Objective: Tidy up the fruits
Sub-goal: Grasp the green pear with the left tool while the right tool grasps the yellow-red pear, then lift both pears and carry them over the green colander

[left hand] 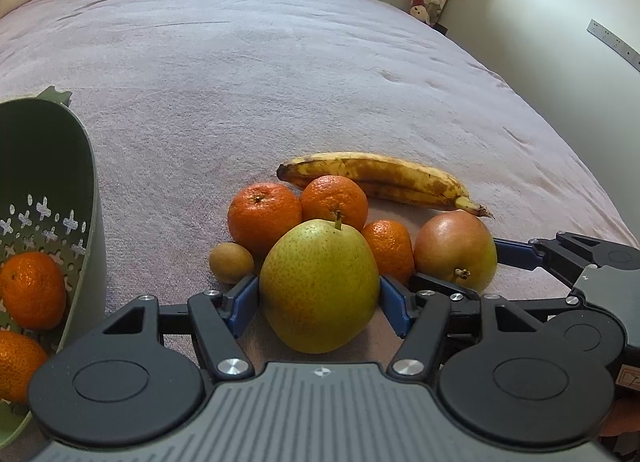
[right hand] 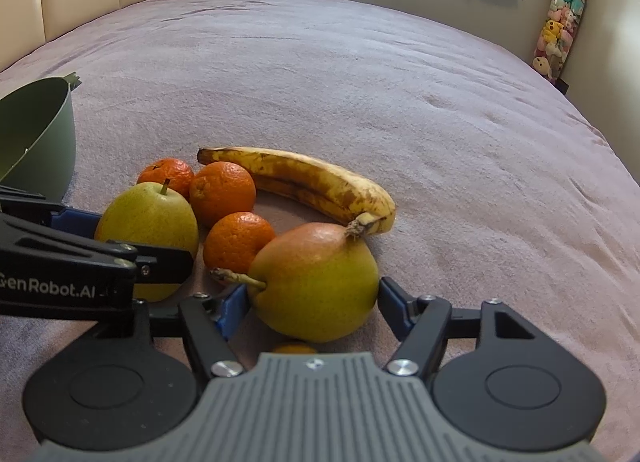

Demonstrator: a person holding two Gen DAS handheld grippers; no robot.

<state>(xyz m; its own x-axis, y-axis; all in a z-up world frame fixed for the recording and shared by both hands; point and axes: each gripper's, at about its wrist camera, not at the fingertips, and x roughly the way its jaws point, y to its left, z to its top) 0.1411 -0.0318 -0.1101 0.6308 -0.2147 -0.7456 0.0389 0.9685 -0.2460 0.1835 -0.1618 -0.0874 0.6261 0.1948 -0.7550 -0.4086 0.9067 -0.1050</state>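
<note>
Pale pink bedding covers a wide bed (left hand: pixel 280 73), with a tube of plush toys (right hand: pixel 560 21) standing in the far corner. Near the front edge lies a cluster of fruit. The left tongs (left hand: pixel 318 302) are spread around a green pear (left hand: pixel 320 286), blue pads (left hand: pixel 245 302) at either flank; whether they press the skin is hard to tell. Behind it sit three mandarins: one left (left hand: pixel 264 217), one at the back (left hand: pixel 335 201), one right (left hand: pixel 389 248). A small kiwi (left hand: pixel 232 268) rests beside the left pad. A spotted banana (left hand: pixel 384 177) lies furthest back.

The right tongs (right hand: pixel 316 304) likewise bracket a red-blushed pear (right hand: pixel 316 282) (stem pointing left, over the left pad), the jaws wide and apparently just shy of contact. This pear touches the banana's stem end.

At far left a green colander (left hand: pixel 94 197) holds two more mandarins (left hand: pixel 32 290).
</note>
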